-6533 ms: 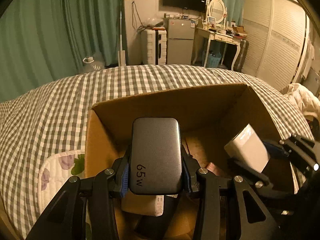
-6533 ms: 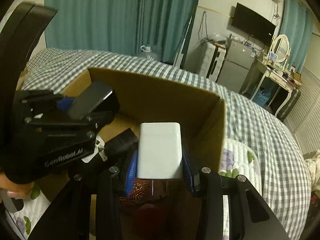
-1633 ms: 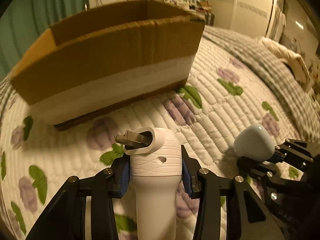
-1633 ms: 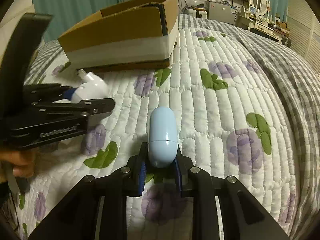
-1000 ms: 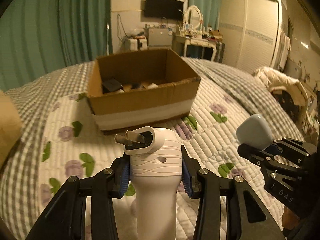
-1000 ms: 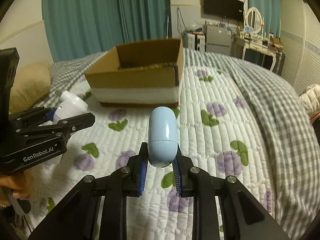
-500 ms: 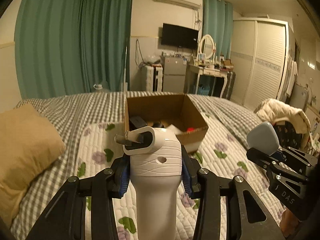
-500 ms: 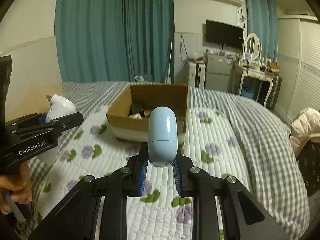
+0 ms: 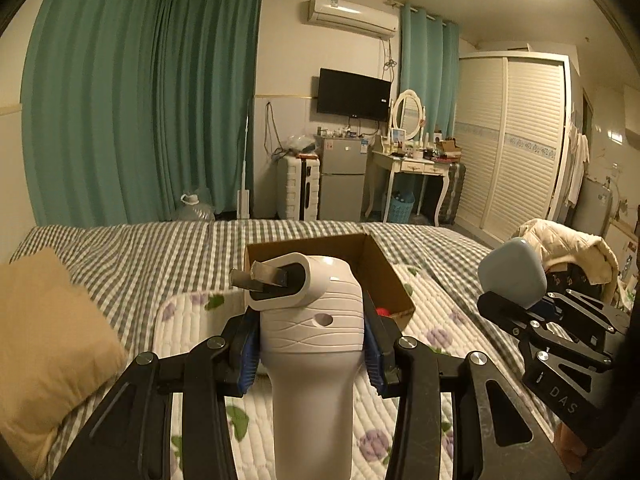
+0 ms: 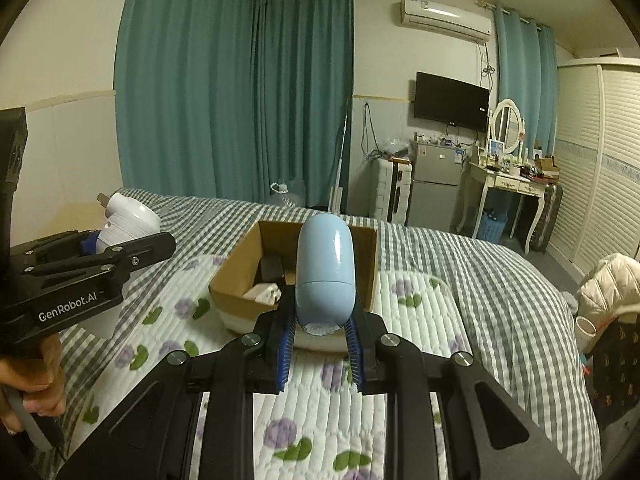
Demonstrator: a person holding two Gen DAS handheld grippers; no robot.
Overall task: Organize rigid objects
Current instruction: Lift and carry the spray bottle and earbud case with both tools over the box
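Here the bed (image 10: pixel 460 280), spread with a grey check cover and a flowered quilt (image 10: pixel 400 320), carries everything, and the open cardboard box (image 10: pixel 240 280) sits on the quilt at about twelve o'clock from both cameras, well beyond the tongs. A tan pillow (image 9: pixel 48 340) lies at nine o'clock in the left view. Several items can already be seen inside the box, among them a dark block and something white, so free floor space should be looked for before anything is let go.

The left tongs (image 9: pixel 310 344) are pinched on a white plug-in device (image 9: pixel 312 320), its two metal prongs pointing toward ten o'clock; the grip sits on the ribbed body, well below the prongs. The right tongs (image 10: pixel 322 332) are pressed tight on the lower end of a pale blue capsule-shaped case (image 10: pixel 325 268), which stands upright above the pads.

The step in hand is judged to be the carry to the box. Both items should be kept level and brought over the rim before being lowered, one side at a time so the two tools are not crowded over the opening. The capsule, held only by its smooth rounded base, could slip if tilted; it is best lowered close to the box floor before the pads are parted.
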